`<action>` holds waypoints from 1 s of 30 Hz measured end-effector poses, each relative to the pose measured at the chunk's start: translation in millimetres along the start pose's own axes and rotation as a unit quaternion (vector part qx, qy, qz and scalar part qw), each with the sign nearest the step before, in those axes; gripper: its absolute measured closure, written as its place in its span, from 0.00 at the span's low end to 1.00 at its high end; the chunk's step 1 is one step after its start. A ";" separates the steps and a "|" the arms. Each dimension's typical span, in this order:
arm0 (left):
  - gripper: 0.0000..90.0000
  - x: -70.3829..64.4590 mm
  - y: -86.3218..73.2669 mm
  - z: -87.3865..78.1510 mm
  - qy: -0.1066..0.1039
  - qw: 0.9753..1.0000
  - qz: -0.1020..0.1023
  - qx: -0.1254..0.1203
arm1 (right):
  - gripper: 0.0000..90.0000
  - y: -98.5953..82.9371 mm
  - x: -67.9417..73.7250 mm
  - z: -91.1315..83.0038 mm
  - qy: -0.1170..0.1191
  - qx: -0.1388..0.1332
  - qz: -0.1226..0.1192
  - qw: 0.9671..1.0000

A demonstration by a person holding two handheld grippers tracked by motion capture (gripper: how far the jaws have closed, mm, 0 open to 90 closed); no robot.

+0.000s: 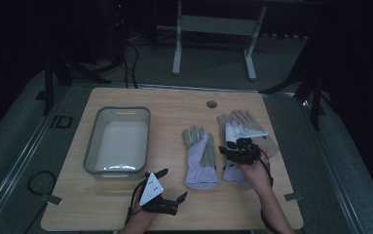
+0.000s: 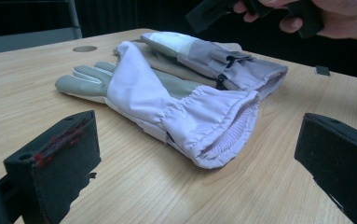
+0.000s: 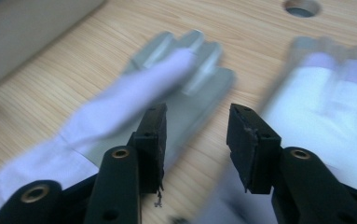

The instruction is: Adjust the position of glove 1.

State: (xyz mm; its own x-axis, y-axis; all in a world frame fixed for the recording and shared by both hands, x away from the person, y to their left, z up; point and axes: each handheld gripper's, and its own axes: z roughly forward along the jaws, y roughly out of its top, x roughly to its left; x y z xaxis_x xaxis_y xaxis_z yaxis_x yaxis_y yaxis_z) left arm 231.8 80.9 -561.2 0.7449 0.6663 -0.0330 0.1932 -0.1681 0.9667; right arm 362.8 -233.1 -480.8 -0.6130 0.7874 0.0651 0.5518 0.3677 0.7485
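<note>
Gloves [image 1: 202, 158] unmarked, beneath open right tongs [image 1: 229, 145]

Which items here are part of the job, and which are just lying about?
In play: left glove, right glove, right gripper open over it, left gripper open near the front edge.
Lying about: grey bin, table hole, tape bits.

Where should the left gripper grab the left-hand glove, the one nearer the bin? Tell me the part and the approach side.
Best bet is the gathered cuff of the left-hand glove. It lies nearest the table's front edge and gapes open toward the left gripper, whose jaws stand wide apart. Coming in low from the front, one jaw could probably slip inside the opening.
</note>
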 end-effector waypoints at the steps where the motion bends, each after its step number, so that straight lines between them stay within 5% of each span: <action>1: 0.00 0.0 0.0 0.0 0.000 1.000 0.000 0.000 | 0.65 -2.4 -8.8 -6.0 0.003 -0.004 -0.012 1.000; 11: 0.00 -0.2 0.1 0.0 0.001 1.000 0.000 0.002 | 0.64 -21.9 -50.8 -22.8 0.000 0.029 -0.038 0.999; 20: 0.00 -0.1 0.1 0.2 0.001 1.000 0.000 0.002 | 0.54 -32.9 -65.5 3.9 0.003 0.077 -0.019 0.997; 23: 0.00 0.0 0.1 0.2 0.001 1.000 -0.001 0.002 | 0.59 -40.4 -65.8 15.6 0.003 0.083 -0.026 0.996; 30: 0.00 0.1 0.1 0.2 0.002 1.000 -0.001 0.002 | 0.81 -44.1 -59.4 13.7 -0.009 0.073 -0.013 0.997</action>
State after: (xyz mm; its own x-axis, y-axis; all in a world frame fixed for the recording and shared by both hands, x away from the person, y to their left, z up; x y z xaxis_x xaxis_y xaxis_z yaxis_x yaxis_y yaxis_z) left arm 232.0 80.8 -561.2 0.7420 0.6695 -0.0339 0.1968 -0.1693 0.9657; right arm 382.7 -289.2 -526.7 -0.6184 0.7851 0.0347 0.6135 0.4548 0.6456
